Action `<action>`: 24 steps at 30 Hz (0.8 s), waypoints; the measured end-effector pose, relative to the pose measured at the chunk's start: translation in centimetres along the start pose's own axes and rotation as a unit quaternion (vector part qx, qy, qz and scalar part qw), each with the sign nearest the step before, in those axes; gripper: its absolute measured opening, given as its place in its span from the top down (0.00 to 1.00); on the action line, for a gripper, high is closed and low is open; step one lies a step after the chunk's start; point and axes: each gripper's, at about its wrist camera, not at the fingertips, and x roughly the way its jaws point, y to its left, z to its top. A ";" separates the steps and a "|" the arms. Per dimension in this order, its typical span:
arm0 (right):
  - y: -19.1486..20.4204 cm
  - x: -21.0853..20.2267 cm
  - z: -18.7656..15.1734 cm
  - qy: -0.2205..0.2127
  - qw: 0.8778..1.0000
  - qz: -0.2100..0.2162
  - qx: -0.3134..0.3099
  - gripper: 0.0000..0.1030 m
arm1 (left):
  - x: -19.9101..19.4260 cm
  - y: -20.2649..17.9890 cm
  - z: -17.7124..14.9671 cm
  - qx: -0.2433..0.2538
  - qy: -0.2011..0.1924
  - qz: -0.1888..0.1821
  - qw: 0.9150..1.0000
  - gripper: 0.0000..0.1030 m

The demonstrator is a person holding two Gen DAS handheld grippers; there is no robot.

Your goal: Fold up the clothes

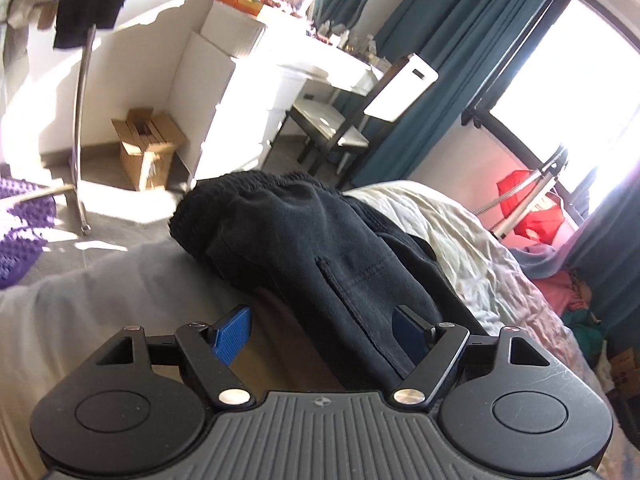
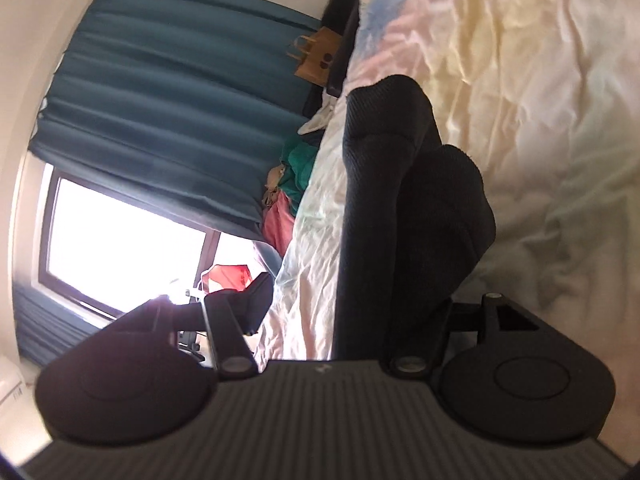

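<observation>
The left hand-held gripper (image 1: 322,334) has its 2 blue-padded fingers (image 1: 232,334) spread wide, and the dark navy fleece garment (image 1: 320,240) runs up between them without either pad visibly pressing it. The garment's pocket seam lies just ahead of the right-side pad, and its bunched ribbed end rises further ahead, draped over the edge of the bed with the crumpled pale sheet (image 1: 452,232). Beyond the garment, ahead and to the left of this hand-held gripper, a brown cardboard box (image 1: 146,148) sits on the floor beside a white set of drawers (image 1: 224,92). Further ahead to the right, a white-backed chair (image 1: 384,96) stands by teal curtains (image 1: 448,52).

The right hand-held gripper (image 2: 340,312) is turned on its side. Its jaws stand well apart; the garment's 2 dark ribbed cuffs (image 2: 400,168) fill the space near the right-side finger, which the cloth hides, so whether anything is pinched I cannot tell. Past the cuffs the sheet spreads to the right, and far ahead to the left a brown paper bag (image 2: 316,58) rests against the curtains.
</observation>
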 end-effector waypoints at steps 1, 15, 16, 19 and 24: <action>0.6 -0.3 0.0 -0.005 1.000 -0.001 -0.025 0.39 | -0.3 -0.1 0.1 0.001 -0.008 0.001 1.000 0.23; -3.1 -0.3 0.3 0.005 0.998 -0.057 0.025 0.38 | -0.1 -1.1 0.0 0.033 -0.026 0.005 0.999 0.23; -4.4 -0.1 0.2 0.017 0.997 -0.061 0.050 0.39 | -0.2 -1.5 -0.2 0.042 -0.032 0.005 0.999 0.23; -7.8 0.0 0.0 0.051 0.990 -0.071 0.111 0.42 | -0.7 -2.4 -0.5 0.065 -0.049 0.005 0.997 0.23; -8.7 -0.3 0.2 0.066 0.989 -0.051 0.124 0.43 | -0.9 -4.6 -1.5 0.111 -0.070 0.003 0.991 0.23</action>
